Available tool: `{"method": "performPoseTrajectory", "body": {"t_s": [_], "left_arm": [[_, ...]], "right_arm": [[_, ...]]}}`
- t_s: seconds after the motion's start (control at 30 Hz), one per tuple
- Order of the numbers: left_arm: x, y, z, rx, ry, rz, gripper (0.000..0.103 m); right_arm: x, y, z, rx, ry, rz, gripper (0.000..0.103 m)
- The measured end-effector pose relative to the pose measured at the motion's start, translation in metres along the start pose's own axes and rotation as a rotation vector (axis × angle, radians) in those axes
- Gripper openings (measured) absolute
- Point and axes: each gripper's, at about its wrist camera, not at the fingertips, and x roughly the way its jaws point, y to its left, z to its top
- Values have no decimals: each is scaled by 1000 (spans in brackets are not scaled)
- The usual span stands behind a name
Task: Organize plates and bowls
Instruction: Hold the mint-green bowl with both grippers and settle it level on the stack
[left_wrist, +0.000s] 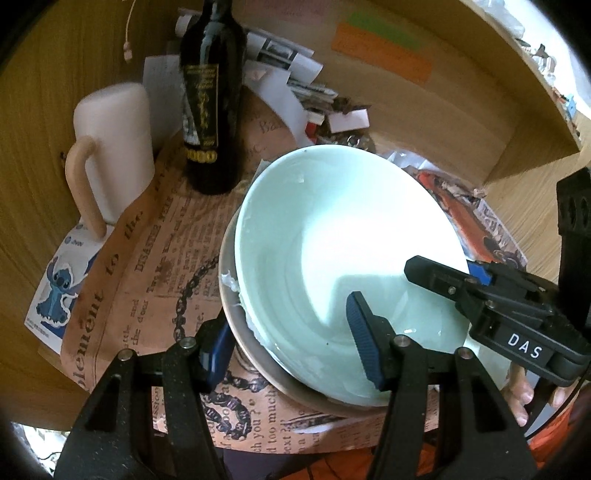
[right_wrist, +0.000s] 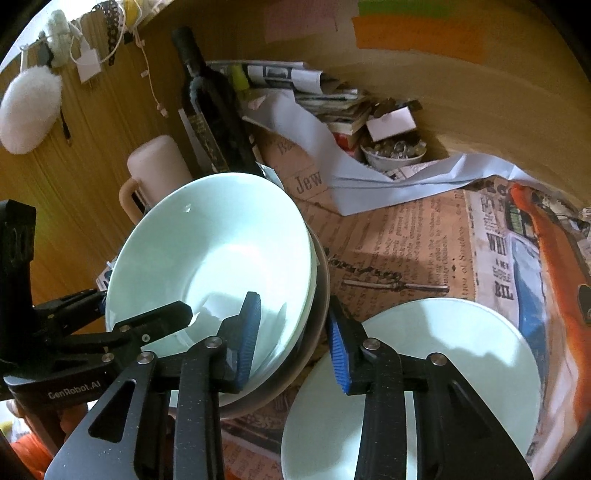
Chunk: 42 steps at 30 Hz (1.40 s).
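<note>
A pale green bowl (left_wrist: 332, 229) (right_wrist: 221, 251) sits nested and tilted in a grey bowl (left_wrist: 236, 317) (right_wrist: 322, 295), with white padding between them. My left gripper (left_wrist: 288, 314) straddles the stack's near rim, one pad on the grey bowl's outer wall and the other inside the green bowl. My right gripper (right_wrist: 291, 295) straddles the rim on the stack's right side, its pads pressed on the inside and the outside. Each gripper also shows in the other's view: the right gripper (left_wrist: 443, 267) and the left gripper (right_wrist: 144, 302). A pale green plate (right_wrist: 461, 350) lies flat to the right of the stack.
A dark wine bottle (left_wrist: 210, 110) and a pink mug (left_wrist: 114, 140) stand behind and left of the bowls. Crumpled papers and a small dish of metal bits (right_wrist: 391, 151) fill the back. Wooden walls (left_wrist: 33, 129) enclose the space. Printed paper (right_wrist: 406, 240) lines the floor.
</note>
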Motion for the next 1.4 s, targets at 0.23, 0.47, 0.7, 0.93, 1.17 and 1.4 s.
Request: {"method": "performPoseTrajectory", "body": {"t_s": [0.23, 0.47, 0.7, 0.93, 1.17, 1.4], "left_arm": [[-12, -16, 7, 27, -49, -9, 58], [-17, -35, 11, 62, -69, -30, 58], [-19, -58, 12, 103, -79, -64, 58], [-16, -84, 12, 144, -73, -106, 58], [-16, -108, 8, 183, -70, -135, 58], [-16, -124, -3, 219, -60, -159, 58]], "right_arm": [[-17, -7, 1, 15, -39, -7, 32], [-38, -18, -3, 34, -74, -26, 32], [-59, -32, -10, 54, -104, -65, 32], [-81, -49, -20, 87, -151, -99, 32], [-100, -63, -32, 108, -173, -135, 32], [-111, -73, -45, 127, -174, -156, 32]]}}
